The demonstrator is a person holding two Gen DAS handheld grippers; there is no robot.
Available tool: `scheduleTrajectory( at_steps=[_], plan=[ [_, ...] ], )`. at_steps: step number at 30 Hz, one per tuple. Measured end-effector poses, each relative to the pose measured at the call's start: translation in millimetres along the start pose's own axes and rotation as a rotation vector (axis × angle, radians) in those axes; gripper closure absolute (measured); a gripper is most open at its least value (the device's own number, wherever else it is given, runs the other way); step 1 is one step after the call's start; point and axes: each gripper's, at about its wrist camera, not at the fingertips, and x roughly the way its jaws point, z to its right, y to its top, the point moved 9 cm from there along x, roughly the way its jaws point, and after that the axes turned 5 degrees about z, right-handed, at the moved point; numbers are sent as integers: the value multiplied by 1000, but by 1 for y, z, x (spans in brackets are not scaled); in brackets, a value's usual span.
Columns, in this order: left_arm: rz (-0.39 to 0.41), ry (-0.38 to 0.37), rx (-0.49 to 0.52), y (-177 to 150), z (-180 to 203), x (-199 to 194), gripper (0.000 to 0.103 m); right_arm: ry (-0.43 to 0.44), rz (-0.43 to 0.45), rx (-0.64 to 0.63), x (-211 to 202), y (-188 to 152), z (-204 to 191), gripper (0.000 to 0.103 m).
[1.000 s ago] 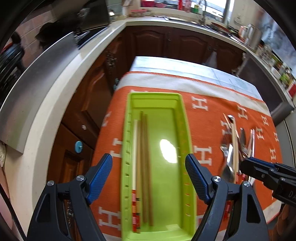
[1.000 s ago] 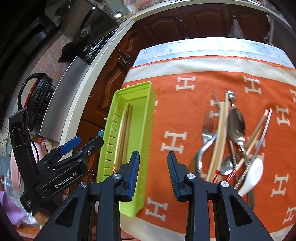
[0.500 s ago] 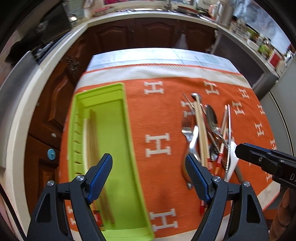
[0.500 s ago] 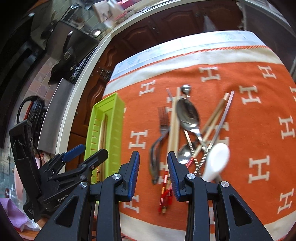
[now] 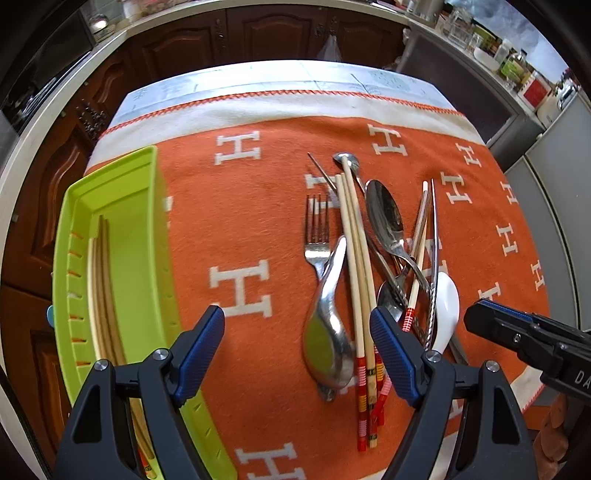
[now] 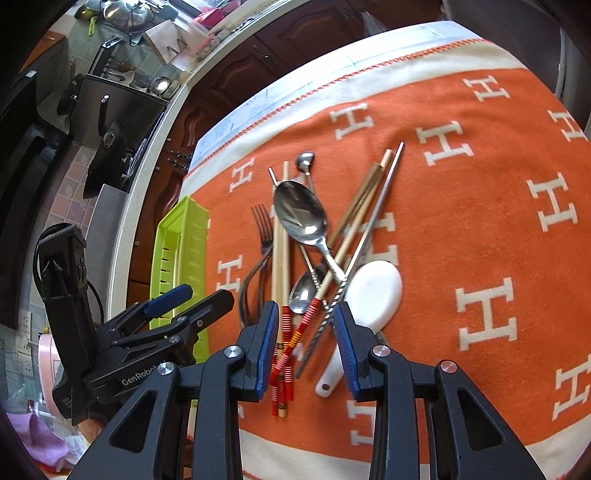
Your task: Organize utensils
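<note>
Chopsticks [image 6: 282, 354] lie between the spread fingers of the right gripper [image 6: 304, 345].

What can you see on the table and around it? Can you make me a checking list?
Surface: orange blanket with white H letters covers the table.
Job's things: green tray on the left holds chopsticks; loose pile of fork, steel spoon, white spoon and more chopsticks.
Clutter: nothing seen on the blanket besides utensils.
Grippers: left tool open, empty; right tool open over the red-banded chopstick ends.
Cables: black cord by the left tool.
Surroundings: dark wood cabinets, pale countertop.
</note>
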Motion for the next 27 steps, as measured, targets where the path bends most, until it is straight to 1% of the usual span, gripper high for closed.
scheduleTrajectory(
  at_steps=[3,5,7,9,11,12,18,19,20,21,24,27],
  plan=[
    [-17,13,8,1,5,10,36,5,-1,11,5,1,6,71],
    [-38,8,1,0,6,17,55,7,-2,17,8,2,11,71],
    [-60,3,-8,-2,5,24,63,7,1,19,10,3,13,71],
    [-64,-10,-22,-3,5,27,66,7,6,21,10,4,16,71],
    [-60,-21,-24,-3,5,29,82,6,14,23,12,8,19,71],
    [-58,-28,-26,-2,6,30,87,5,17,27,14,10,21,71],
    [-29,-12,-31,2,0,27,93,-1,31,56,30,28,28,71],
    [-23,-5,-33,3,-2,25,95,0,31,64,33,31,29,72],
    [-18,-1,-37,3,-4,24,100,2,30,73,37,34,30,72],
    [-19,-4,-45,3,-6,24,102,1,28,82,41,36,32,72],
    [-15,-8,-58,3,-9,21,103,2,20,96,54,42,35,75],
    [-3,-11,-50,4,-8,16,103,-5,5,106,67,46,35,82]
  ],
)
